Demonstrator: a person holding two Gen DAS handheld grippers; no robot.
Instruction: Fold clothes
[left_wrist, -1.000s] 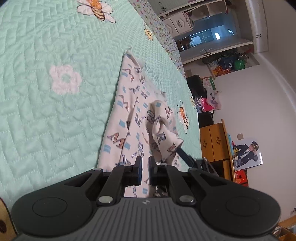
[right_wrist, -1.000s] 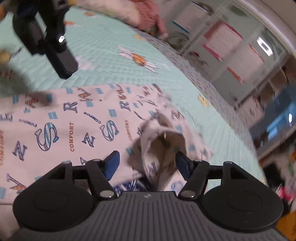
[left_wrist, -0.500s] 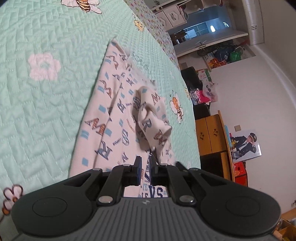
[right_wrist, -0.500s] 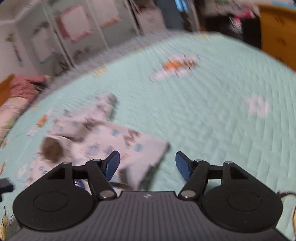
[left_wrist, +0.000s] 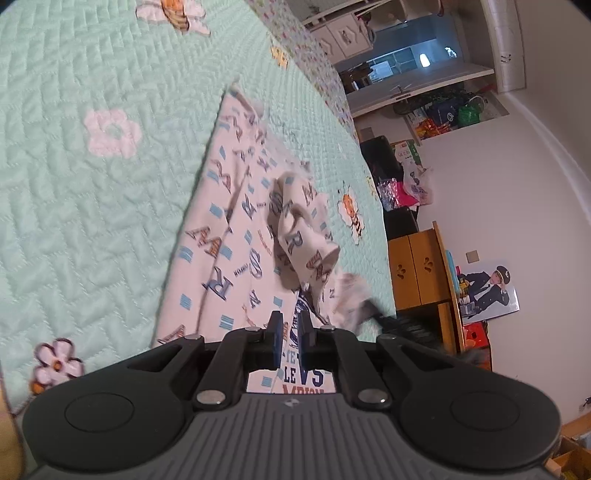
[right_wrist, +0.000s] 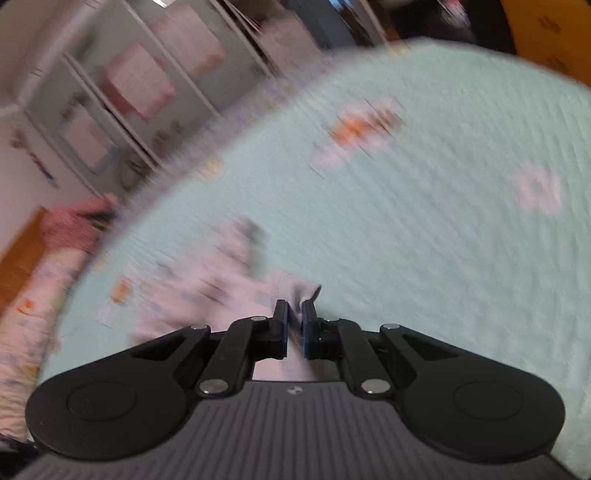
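Observation:
A white garment (left_wrist: 229, 236) printed with blue and brown letters lies spread on the mint quilt, and one sleeve (left_wrist: 299, 236) is bunched up in a twisted hump. My left gripper (left_wrist: 290, 325) is shut on the garment's near edge, with the printed cloth showing between its fingers. The right wrist view is blurred. There my right gripper (right_wrist: 294, 314) is closing its jaws on a corner of the same garment (right_wrist: 221, 280), and pale cloth sits between the pads. A dark blur (left_wrist: 373, 310) at the garment's right edge in the left wrist view is that right gripper.
The green quilt (left_wrist: 92, 203) with bees and flowers covers the bed. A wooden cabinet (left_wrist: 417, 266) and clutter stand beyond the bed's right edge. White wardrobes (right_wrist: 129, 92) and a pink pile (right_wrist: 74, 225) lie past the far side.
My right gripper swung round to the garment's corner, rolled over, and went from wide open to nearly closed on the cloth. My left gripper kept its grip and shifted slightly.

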